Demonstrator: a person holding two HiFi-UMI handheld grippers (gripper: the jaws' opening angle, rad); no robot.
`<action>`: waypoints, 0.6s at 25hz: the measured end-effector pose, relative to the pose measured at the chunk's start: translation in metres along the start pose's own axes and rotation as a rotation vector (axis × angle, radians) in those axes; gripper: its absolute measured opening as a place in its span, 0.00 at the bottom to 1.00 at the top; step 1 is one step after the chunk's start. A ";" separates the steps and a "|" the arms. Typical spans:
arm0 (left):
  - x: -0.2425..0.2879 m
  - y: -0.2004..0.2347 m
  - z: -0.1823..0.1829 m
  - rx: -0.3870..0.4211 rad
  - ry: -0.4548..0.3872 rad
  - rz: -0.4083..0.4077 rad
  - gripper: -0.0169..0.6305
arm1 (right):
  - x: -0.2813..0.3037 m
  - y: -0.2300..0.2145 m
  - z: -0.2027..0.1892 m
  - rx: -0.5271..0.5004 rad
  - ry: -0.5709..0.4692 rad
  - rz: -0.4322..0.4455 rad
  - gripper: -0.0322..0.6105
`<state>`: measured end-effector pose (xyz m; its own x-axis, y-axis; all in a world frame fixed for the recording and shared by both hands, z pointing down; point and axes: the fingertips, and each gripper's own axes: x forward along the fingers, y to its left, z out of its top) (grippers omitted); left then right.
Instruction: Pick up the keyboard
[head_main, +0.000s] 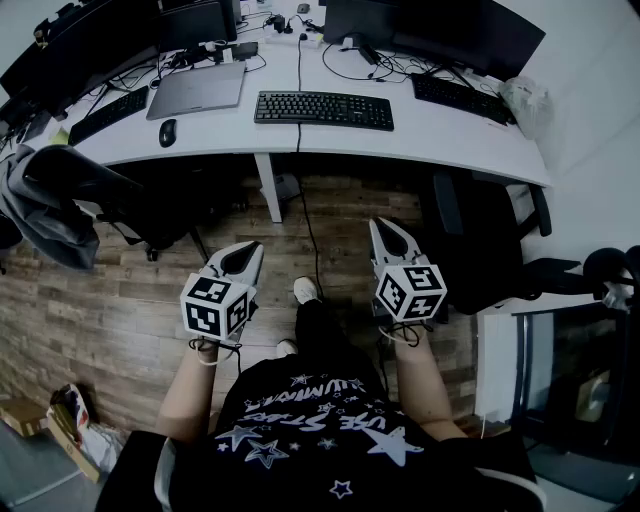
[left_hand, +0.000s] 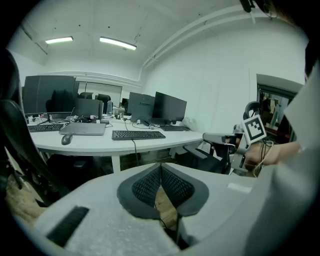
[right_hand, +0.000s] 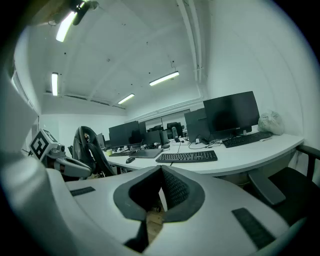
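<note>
A black keyboard lies in the middle of the white desk, its cable running off the far edge; it also shows in the left gripper view as the keyboard and in the right gripper view as the keyboard. My left gripper and right gripper hang over the wooden floor, well short of the desk, one on each side of the person's legs. Both are shut with nothing between the jaws. In their own views the left gripper and right gripper point toward the desk.
A closed laptop and a mouse lie left of the keyboard, with two other keyboards farther out. Monitors line the back. Office chairs stand at both sides, and a desk leg is ahead.
</note>
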<state>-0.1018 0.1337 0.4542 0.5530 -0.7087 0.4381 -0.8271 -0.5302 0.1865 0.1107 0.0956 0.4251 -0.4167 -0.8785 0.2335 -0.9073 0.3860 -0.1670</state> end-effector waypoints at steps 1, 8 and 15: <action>-0.003 -0.002 0.000 0.002 -0.001 -0.001 0.06 | -0.003 0.001 0.000 0.004 -0.002 -0.002 0.06; -0.014 -0.007 -0.002 0.008 -0.014 -0.006 0.06 | -0.019 0.010 0.001 -0.006 -0.011 -0.009 0.06; -0.018 -0.008 -0.010 -0.014 -0.018 -0.016 0.06 | -0.028 0.015 -0.007 -0.005 -0.001 -0.025 0.06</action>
<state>-0.1062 0.1560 0.4536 0.5674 -0.7086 0.4195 -0.8196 -0.5349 0.2052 0.1082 0.1276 0.4230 -0.3941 -0.8881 0.2364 -0.9176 0.3656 -0.1563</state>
